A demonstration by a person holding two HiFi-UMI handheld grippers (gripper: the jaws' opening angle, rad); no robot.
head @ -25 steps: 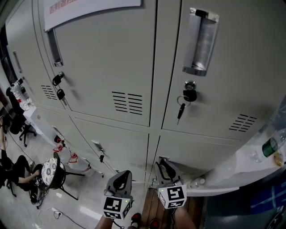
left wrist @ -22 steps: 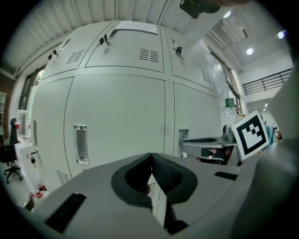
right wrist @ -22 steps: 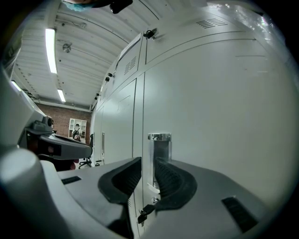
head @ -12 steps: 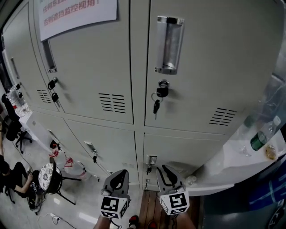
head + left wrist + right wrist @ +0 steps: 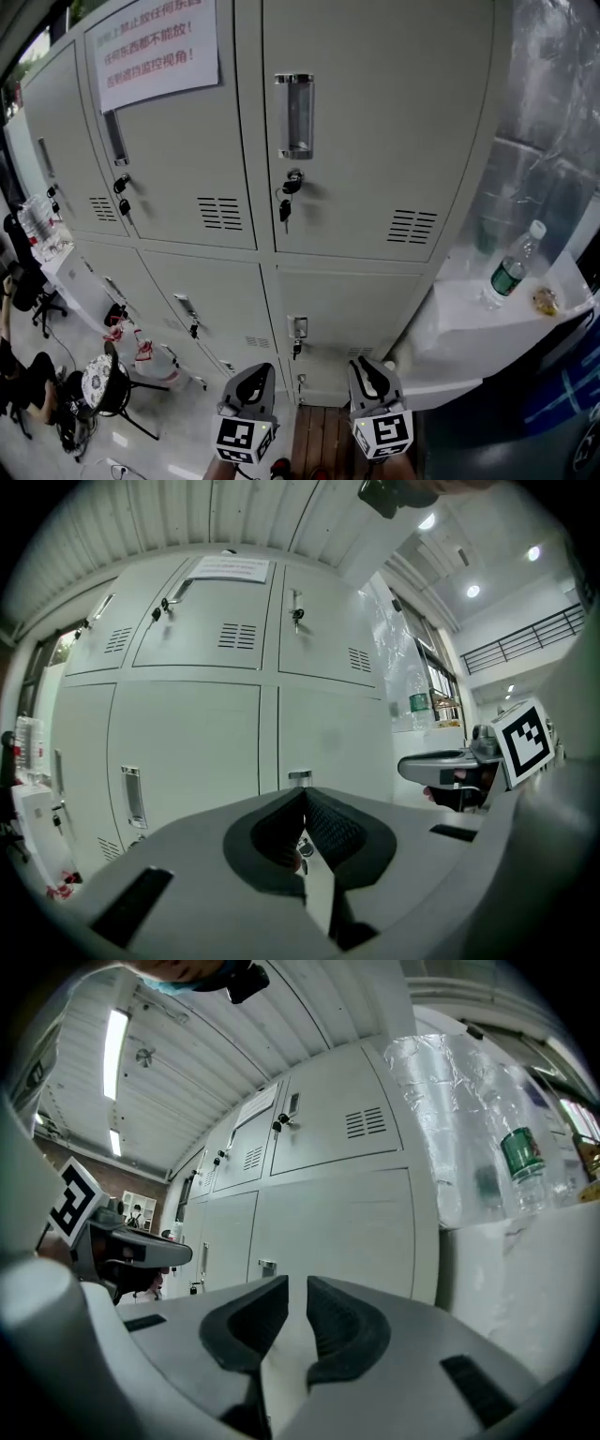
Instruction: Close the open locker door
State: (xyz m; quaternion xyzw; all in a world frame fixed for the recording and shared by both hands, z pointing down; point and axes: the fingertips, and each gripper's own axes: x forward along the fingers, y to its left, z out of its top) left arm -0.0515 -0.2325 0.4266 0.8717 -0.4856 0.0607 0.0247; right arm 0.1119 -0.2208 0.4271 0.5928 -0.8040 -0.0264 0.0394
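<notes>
lockers shut; left hand-held gripper together; right hand-held gripper closing, slightly apart, empty

The door is pale grey, with a recessed metal handle, a key hanging from its lock and vent slots. It sits upright and flush with its neighbours, high above and ahead of the fingers of the left gripper and right gripper.

Two grippers held low, side by side, pointing about level.
The left gripper has its jaw tips touching, with nothing between them. The right gripper keeps a narrow gap, its empty jaws having just been closing.
</notes>
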